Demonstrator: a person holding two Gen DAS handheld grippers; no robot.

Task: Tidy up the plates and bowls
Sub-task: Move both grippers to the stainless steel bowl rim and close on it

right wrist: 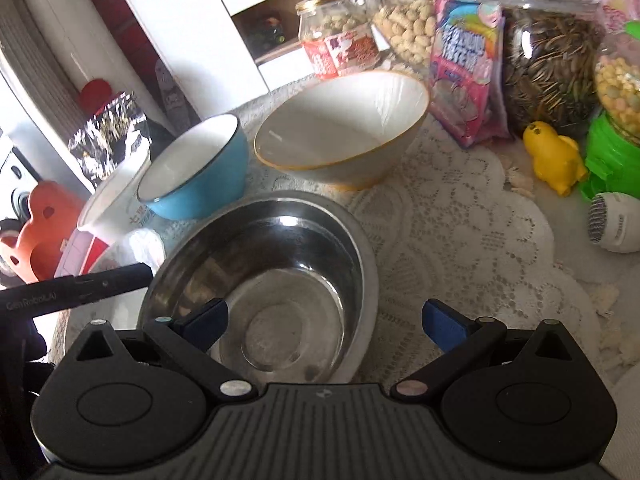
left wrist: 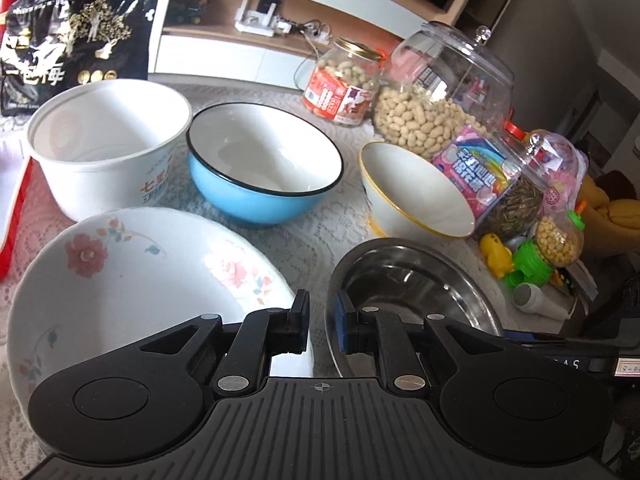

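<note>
While the left gripper (left wrist: pixel 323 326) hangs low over the table's lace cloth (left wrist: pixel 316 240), its two fingers stand drawn close together with only a narrow gap and nothing between them. Seen from the left wrist, the floral plate (left wrist: pixel 132 276) lies just left of the fingers, and the steel bowl (left wrist: pixel 408 284) lies just right of them; the gap sits over the strip of cloth between the two. Behind the plate stands the white paper tub (left wrist: pixel 108 148), touching or nearly touching the blue bowl (left wrist: pixel 264 168) to its right. Further right, apart from the blue one, the yellow-rimmed bowl (left wrist: pixel 412 192) tilts toward the camera. A black snack bag (left wrist: pixel 76 48) stands behind the tub, and jars of peanuts (left wrist: pixel 440 92) crowd the right rear with a pink candy packet (left wrist: pixel 480 172) leaning on them.

From the right wrist, the right gripper (right wrist: pixel 324 324) has its blue-padded fingers spread wide, holding nothing. The steel bowl (right wrist: pixel 276 280) lies straight ahead, its near rim between and below the fingers; whether a pad touches it cannot be told. Beyond it sit the blue bowl (right wrist: pixel 196 172) on the left and the yellow-rimmed bowl (right wrist: pixel 344 128) on the right, just beside each other. A yellow duck toy (right wrist: pixel 554 156) and a green lid (right wrist: pixel 612 156) rest at the right, near a seed jar (right wrist: pixel 548 68). Part of the left gripper (right wrist: pixel 76 292) pokes in from the left edge.
</note>
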